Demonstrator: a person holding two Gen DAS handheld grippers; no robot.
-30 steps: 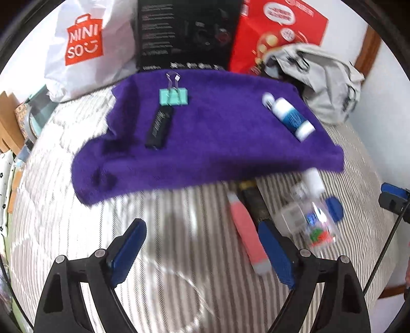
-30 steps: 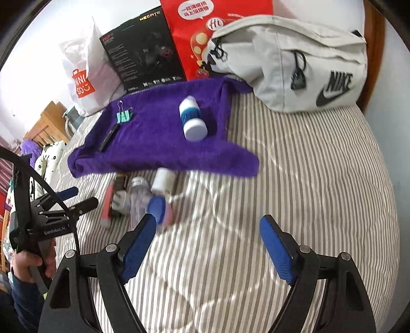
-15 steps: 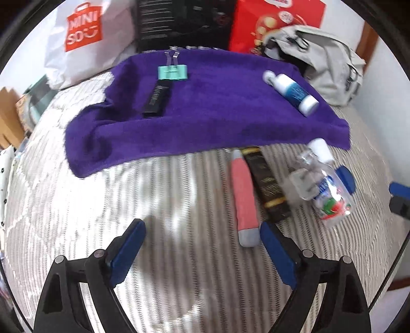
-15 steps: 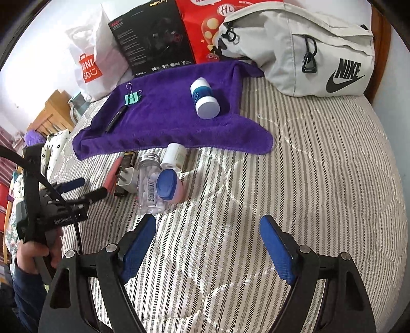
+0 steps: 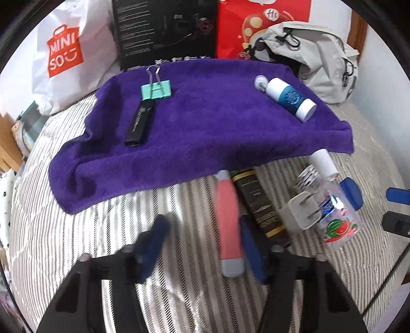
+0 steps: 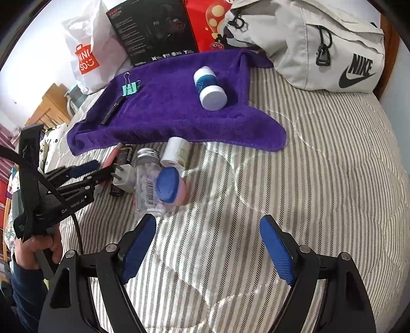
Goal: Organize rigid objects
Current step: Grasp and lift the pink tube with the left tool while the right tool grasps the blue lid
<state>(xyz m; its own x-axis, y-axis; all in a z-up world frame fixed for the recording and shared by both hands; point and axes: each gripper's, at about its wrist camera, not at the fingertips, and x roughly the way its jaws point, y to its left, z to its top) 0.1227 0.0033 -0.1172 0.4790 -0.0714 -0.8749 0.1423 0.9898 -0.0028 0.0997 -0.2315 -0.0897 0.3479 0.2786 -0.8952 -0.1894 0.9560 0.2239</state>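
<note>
A purple towel (image 5: 205, 123) on the striped bed holds a teal binder clip (image 5: 156, 88), a flat black stick (image 5: 139, 123) and a white-and-blue bottle (image 5: 289, 98). In front of it lie a pink tube with a grey end (image 5: 228, 217), a black-gold box (image 5: 258, 205), a white charger plug (image 5: 297, 212), a clear bottle (image 5: 335, 215) and a small white bottle (image 5: 324, 164). My left gripper (image 5: 201, 246) is open and blurred. The pink tube lies between its fingers, close to the right one. My right gripper (image 6: 207, 248) is open over bare bedding, just short of the clear bottle (image 6: 148, 184) and a blue-lidded pot (image 6: 169, 185).
Along the wall behind the towel stand a white Miniso bag (image 5: 64, 56), a black box (image 5: 164, 30) and a red bag (image 5: 256, 23). A grey Nike bag (image 6: 320, 46) lies at the back right. Wooden furniture (image 6: 48, 107) stands off the bed's left side. A hand (image 6: 38, 246) holds the left gripper.
My left gripper has come forward over the pink tube and its fingers have drawn closer together around it. My right gripper has moved nearer to the pile of loose objects.
</note>
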